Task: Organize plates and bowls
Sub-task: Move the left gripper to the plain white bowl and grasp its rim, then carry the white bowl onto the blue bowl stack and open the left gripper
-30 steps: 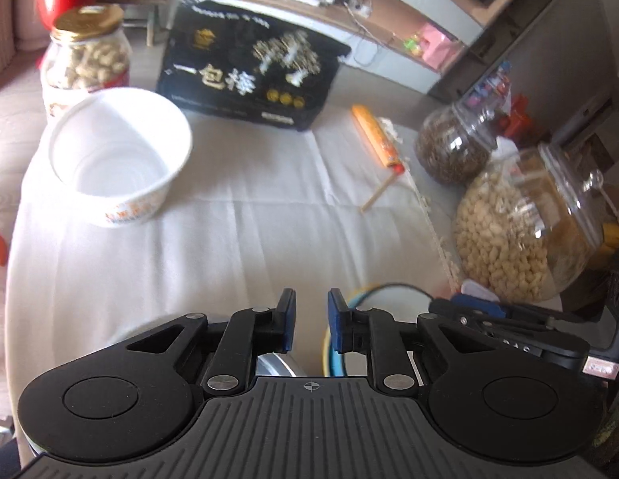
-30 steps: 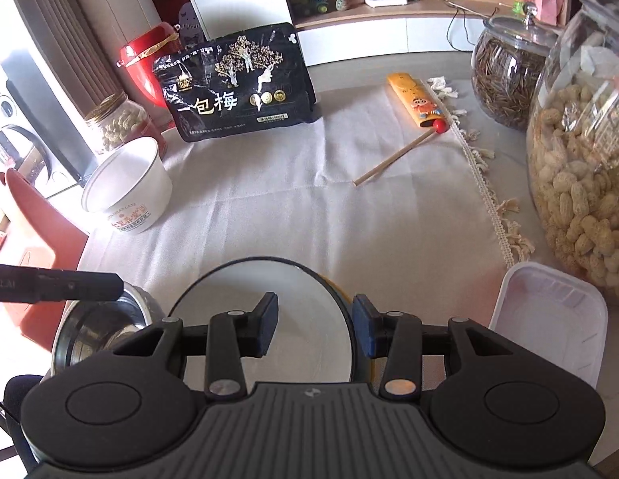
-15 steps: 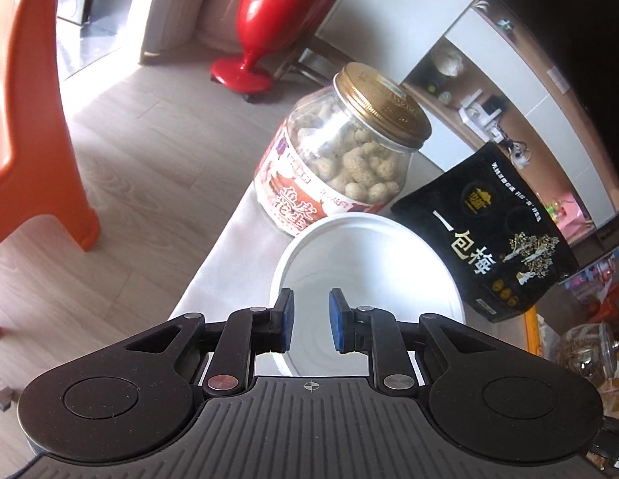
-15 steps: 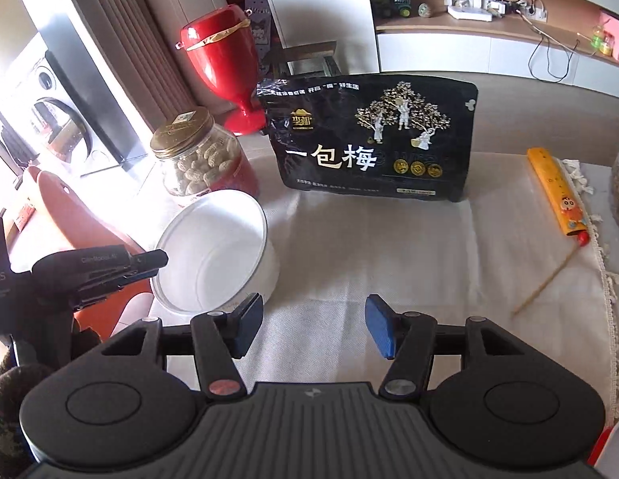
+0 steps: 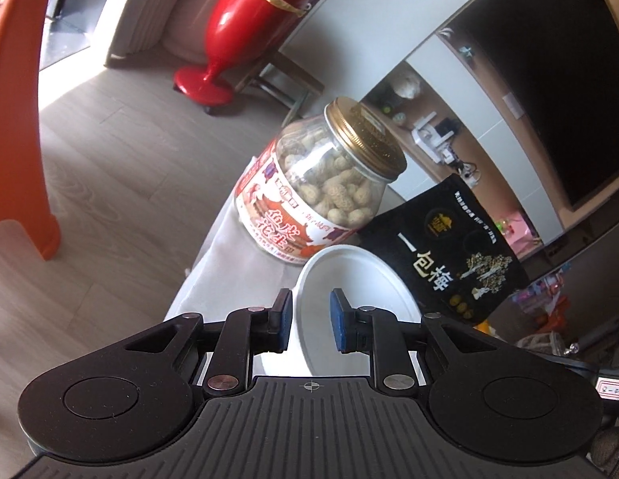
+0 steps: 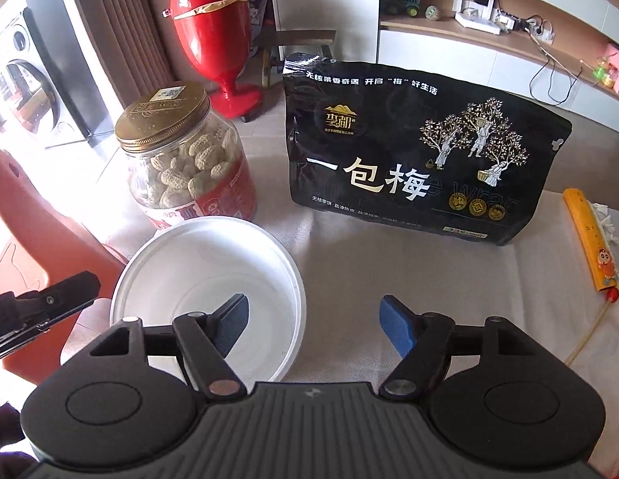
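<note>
right tongs opening wider, now over white bowl

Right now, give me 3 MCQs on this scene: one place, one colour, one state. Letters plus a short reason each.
1. Where does the white bowl stand relative to the peanut jar?
A. in front of it on the tablecloth
B. on top of its lid
C. behind the black snack bag

2. What colour is the jar's lid?
A. blue
B. gold
C. white

3. What is in the bowl?
A. peanuts
B. a spoon
C. nothing

Key:
1 A: the right wrist view shows the bowl on the cloth, nearer than the jar.
2 B: the screw lid is gold in both views.
3 C: the white inside is bare. The right tongs are opening over the near rim, nothing gripped; the left tongs are opening at the other rim.
</note>
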`<state>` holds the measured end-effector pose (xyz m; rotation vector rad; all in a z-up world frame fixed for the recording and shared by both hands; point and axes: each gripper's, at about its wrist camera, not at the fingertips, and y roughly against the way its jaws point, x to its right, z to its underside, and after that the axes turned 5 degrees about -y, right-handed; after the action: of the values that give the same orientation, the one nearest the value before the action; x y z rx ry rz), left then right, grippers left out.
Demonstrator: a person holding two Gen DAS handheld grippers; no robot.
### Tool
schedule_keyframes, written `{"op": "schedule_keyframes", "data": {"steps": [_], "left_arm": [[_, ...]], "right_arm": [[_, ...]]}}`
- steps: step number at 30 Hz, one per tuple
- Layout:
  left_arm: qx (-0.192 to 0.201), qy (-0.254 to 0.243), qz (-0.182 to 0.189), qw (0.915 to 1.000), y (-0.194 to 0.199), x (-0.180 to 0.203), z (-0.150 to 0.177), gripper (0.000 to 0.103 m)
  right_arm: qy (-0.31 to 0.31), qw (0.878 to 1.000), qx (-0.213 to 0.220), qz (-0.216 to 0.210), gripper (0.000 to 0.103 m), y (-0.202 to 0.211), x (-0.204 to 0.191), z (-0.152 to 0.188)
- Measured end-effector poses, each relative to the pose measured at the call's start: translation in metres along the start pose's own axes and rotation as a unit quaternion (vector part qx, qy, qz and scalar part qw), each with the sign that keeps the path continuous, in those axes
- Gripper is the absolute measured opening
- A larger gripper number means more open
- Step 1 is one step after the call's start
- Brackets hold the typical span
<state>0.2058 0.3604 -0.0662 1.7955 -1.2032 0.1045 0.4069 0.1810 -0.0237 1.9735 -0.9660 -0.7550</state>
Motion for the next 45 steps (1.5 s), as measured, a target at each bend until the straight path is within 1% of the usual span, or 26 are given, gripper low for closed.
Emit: {"op": "schedule_keyframes", "data": {"steps": [3,5,7,9,10,11,12,13,14,16,17,18,20,21,23,25,26,28,31,34,36,38,40,42,43,45], "left_arm": [[-0.009,-0.018,-0.033,0.9993,-0.014,0.002,0.005,0.023],[-0.017,-0.02,-0.04,0.9989,-0.024,0.001,0.009,0.023],[-0.026,-0.016,-0.036,0.9989,-0.035,-0.002,0.012,0.024],[-0.047,-0.004,-0.02,0.9987,-0.047,-0.004,0.016,0.026],[-0.052,-0.001,-0.013,0.9986,-0.052,-0.004,0.019,0.029],[-0.057,-0.004,-0.011,0.9983,-0.057,-0.003,0.021,0.029],[-0.062,-0.011,-0.012,0.9979,-0.061,-0.001,0.024,0.03],[-0.066,-0.02,-0.017,0.9975,-0.063,0.002,0.026,0.032],[-0.069,-0.027,-0.022,0.997,-0.064,0.005,0.028,0.032],[-0.082,-0.04,-0.029,0.9954,-0.055,0.016,0.029,0.032],[-0.083,-0.05,-0.025,0.9949,-0.046,0.025,0.029,0.032],[-0.074,-0.063,-0.015,0.9952,-0.033,0.035,0.03,0.032],[-0.046,-0.077,0.012,0.9959,-0.003,0.056,0.035,0.032],[-0.039,-0.077,0.028,0.9958,0.01,0.065,0.037,0.032],[-0.037,-0.08,0.064,0.994,0.034,0.091,0.046,0.032],[-0.059,-0.101,0.09,0.989,0.048,0.122,0.058,0.032],[-0.078,-0.118,0.1,0.9849,0.051,0.138,0.065,0.032],[-0.1,-0.146,0.123,0.9765,0.06,0.164,0.082,0.031],[-0.113,-0.193,0.142,0.9644,0.076,0.197,0.108,0.031],[-0.124,-0.225,0.138,0.9565,0.085,0.215,0.131,0.031],[-0.13,-0.238,0.123,0.9546,0.084,0.22,0.147,0.032],[-0.145,-0.245,0.101,0.9533,0.075,0.22,0.166,0.031],[-0.165,-0.233,0.089,0.9541,0.063,0.214,0.179,0.028],[-0.181,-0.215,0.086,0.9557,0.052,0.205,0.189,0.028],[-0.184,-0.208,0.081,0.9571,0.05,0.202,0.191,0.027],[-0.172,-0.196,0.076,0.9623,0.053,0.198,0.194,0.026]], "right_arm": [[-0.002,1.0,-0.01,-0.021,0.073,-0.006,0.003,0.005],[-0.011,0.999,-0.019,-0.029,0.073,-0.017,0.003,0.008],[-0.029,0.998,-0.035,-0.038,0.073,-0.033,0.004,0.01],[-0.046,0.996,-0.057,-0.046,0.073,-0.052,0.005,0.012],[-0.053,0.995,-0.07,-0.047,0.073,-0.061,0.004,0.013],[-0.058,0.994,-0.083,-0.048,0.069,-0.068,0.004,0.014],[-0.063,0.992,-0.095,-0.05,0.056,-0.072,0.004,0.015],[-0.068,0.991,-0.107,-0.05,0.048,-0.074,0.004,0.018],[-0.068,0.99,-0.109,-0.05,0.044,-0.07,0.004,0.02],[-0.064,0.992,-0.1,-0.052,0.041,-0.054,0.005,0.026],[-0.06,0.993,-0.09,-0.054,0.041,-0.039,0.007,0.031],[-0.058,0.994,-0.076,-0.058,0.041,-0.019,0.01,0.036],[-0.057,0.994,-0.051,-0.072,0.041,0.019,0.019,0.044],[-0.055,0.995,-0.037,-0.079,0.041,0.047,0.028,0.051],[-0.05,0.996,-0.011,-0.077,0.041,0.089,0.045,0.062],[-0.051,0.997,0.01,-0.063,0.041,0.13,0.067,0.074],[-0.055,0.997,0.015,-0.058,0.041,0.143,0.076,0.079],[-0.07,0.996,0.026,-0.046,0.041,0.175,0.104,0.091],[-0.084,0.995,0.034,-0.036,0.041,0.207,0.135,0.114],[-0.083,0.996,0.027,-0.031,0.041,0.217,0.156,0.142],[-0.085,0.996,0.01,-0.039,0.041,0.208,0.167,0.162],[-0.091,0.995,-0.002,-0.049,0.041,0.193,0.176,0.182],[-0.09,0.995,-0.001,-0.049,0.041,0.178,0.181,0.199],[-0.096,0.994,0.005,-0.056,0.041,0.165,0.188,0.215],[-0.104,0.992,0.007,-0.064,0.041,0.162,0.191,0.22],[-0.117,0.989,0.019,-0.084,0.041,0.163,0.197,0.225]]}}
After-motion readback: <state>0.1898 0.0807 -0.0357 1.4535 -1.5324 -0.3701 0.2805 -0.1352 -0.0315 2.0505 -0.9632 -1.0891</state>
